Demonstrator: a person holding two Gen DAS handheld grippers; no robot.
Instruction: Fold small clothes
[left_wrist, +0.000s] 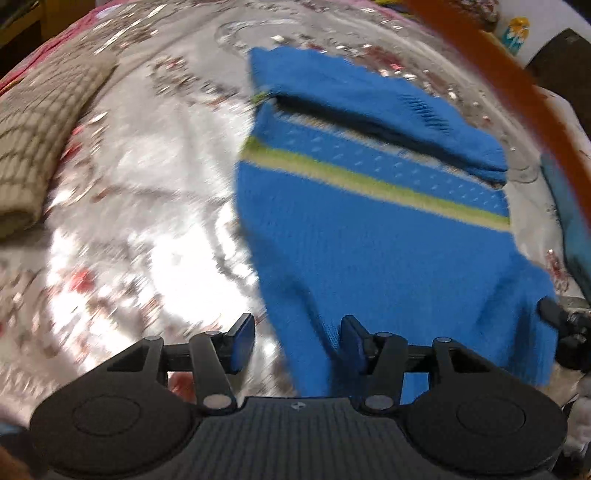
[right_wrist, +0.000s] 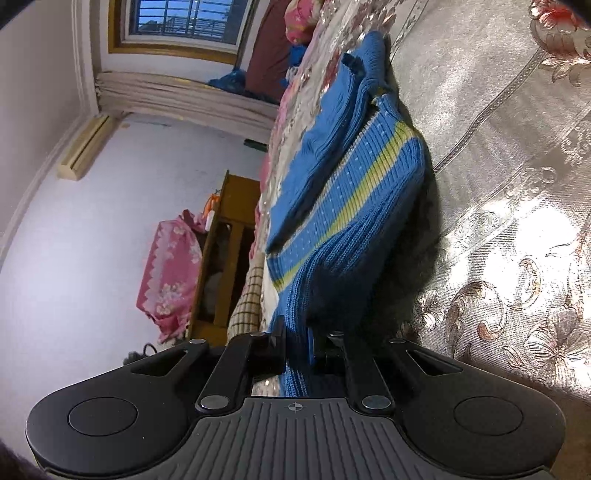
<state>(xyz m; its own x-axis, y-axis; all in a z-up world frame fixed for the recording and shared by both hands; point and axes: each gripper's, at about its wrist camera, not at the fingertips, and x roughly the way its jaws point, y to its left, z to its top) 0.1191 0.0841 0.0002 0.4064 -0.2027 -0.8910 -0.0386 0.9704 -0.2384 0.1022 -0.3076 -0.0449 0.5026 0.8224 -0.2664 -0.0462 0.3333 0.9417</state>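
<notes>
A blue knitted sweater (left_wrist: 369, 229) with a yellow-green stripe lies partly folded on the shiny floral bedspread (left_wrist: 147, 206), one sleeve laid across its top. My left gripper (left_wrist: 297, 343) stands open over the sweater's near left corner; the cloth's edge lies between the fingers, close to the right pad (left_wrist: 351, 338), unpinched. In the right wrist view the sweater (right_wrist: 347, 192) is lifted at its near end, where my right gripper (right_wrist: 301, 350) is shut on the ribbed hem. The right gripper's tip (left_wrist: 565, 325) shows at the sweater's right corner in the left wrist view.
A folded beige checked cloth (left_wrist: 33, 147) lies at the bedspread's left. A teal cloth (left_wrist: 569, 214) and an orange-brown rail (left_wrist: 498, 74) are at the right. Beyond the bed stand a wooden cabinet (right_wrist: 229, 251) and a pink floral cover (right_wrist: 170, 273).
</notes>
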